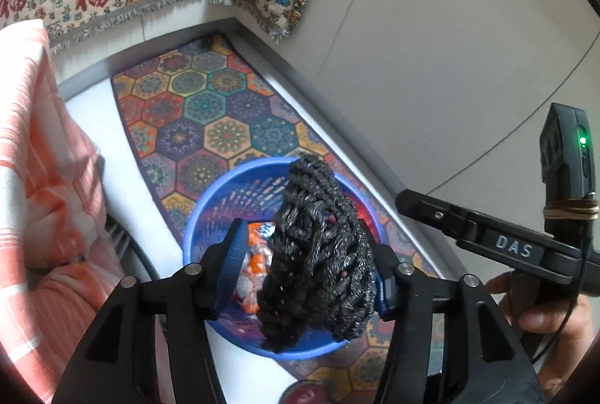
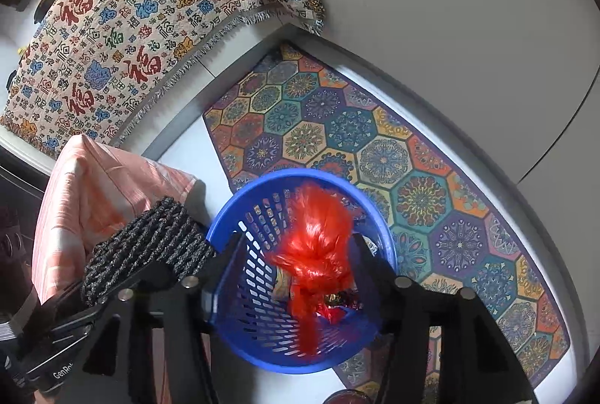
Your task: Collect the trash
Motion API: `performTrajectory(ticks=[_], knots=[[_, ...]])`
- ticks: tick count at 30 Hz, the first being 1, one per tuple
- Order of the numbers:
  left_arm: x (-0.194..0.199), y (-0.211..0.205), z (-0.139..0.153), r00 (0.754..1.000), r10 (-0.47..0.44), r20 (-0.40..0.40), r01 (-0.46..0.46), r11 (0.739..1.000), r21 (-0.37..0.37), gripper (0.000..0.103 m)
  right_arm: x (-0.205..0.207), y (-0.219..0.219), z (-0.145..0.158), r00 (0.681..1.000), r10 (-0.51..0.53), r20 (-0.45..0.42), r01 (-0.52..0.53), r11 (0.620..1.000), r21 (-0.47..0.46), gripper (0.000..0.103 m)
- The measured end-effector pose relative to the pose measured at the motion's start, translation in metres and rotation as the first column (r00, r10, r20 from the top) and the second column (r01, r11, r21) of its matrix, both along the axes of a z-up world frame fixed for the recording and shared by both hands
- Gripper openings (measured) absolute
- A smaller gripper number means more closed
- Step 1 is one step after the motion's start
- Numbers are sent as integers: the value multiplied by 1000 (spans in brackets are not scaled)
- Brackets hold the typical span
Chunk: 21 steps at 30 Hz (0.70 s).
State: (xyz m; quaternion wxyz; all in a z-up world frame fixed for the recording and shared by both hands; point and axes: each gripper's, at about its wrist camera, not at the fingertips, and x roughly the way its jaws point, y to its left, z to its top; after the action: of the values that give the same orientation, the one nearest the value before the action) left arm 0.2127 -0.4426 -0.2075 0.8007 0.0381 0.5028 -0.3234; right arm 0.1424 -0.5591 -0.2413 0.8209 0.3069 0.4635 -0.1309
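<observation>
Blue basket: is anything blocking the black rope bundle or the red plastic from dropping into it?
Nothing visible blocks them. The black rope bundle and the red plastic each hang between their tongs directly over the blue basket, whose mouth is open, with only some wrappers inside.

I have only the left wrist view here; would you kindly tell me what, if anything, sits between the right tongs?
Observer: A red shredded plastic bundle hangs between the right tongs, which stand open.
Operator: Thank you. Is it over the basket?
Observer: Yes, it is directly above the opening of the blue basket.
Operator: And where does the black rope appear from that side?
Observer: The black rope shows at the rim's left edge, in front of the pink cloth, not over the opening.
</observation>
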Motion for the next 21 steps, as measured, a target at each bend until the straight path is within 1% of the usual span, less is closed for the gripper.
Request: performTrajectory(ticks=[2,4,6,7,8,11,13,14,21], knots=[[2,1,2,1000,7,13,-7,1000,3,64,-1,0,1,1000,1,4,-1,1000,4,64],[1,3,5,999,16,32,-16,1000,2,71,-4,0,4,1000,-3,7,3,1000,-10,66],[2,3,7,999,16,47,-17,1000,6,76,-8,0,9,1000,-14,12,14,1000,-23,70],[1,2,8,999,15,49,-15,1000,8,76,-11,0,11,1000,-22,14,22,999,-28,75],[1,1,7,999,14,45,-14,1000,9,76,-15,0,13,999,-29,17,29,999,-38,77],[2,0,4,1000,10,28,-10,1000,12,79,-22,0,21,999,-37,25,39,997,-68,77],[2,-2,3,1000,7,30,-8,1000,18,84,-25,0,25,999,-39,30,41,996,-82,77],[1,-3,3,999,6,33,-7,1000,21,84,-27,-1,27,999,-40,35,43,995,-90,77],[2,-6,5,999,15,50,-16,999,29,85,-31,-4,35,998,-44,54,50,992,-120,78]])
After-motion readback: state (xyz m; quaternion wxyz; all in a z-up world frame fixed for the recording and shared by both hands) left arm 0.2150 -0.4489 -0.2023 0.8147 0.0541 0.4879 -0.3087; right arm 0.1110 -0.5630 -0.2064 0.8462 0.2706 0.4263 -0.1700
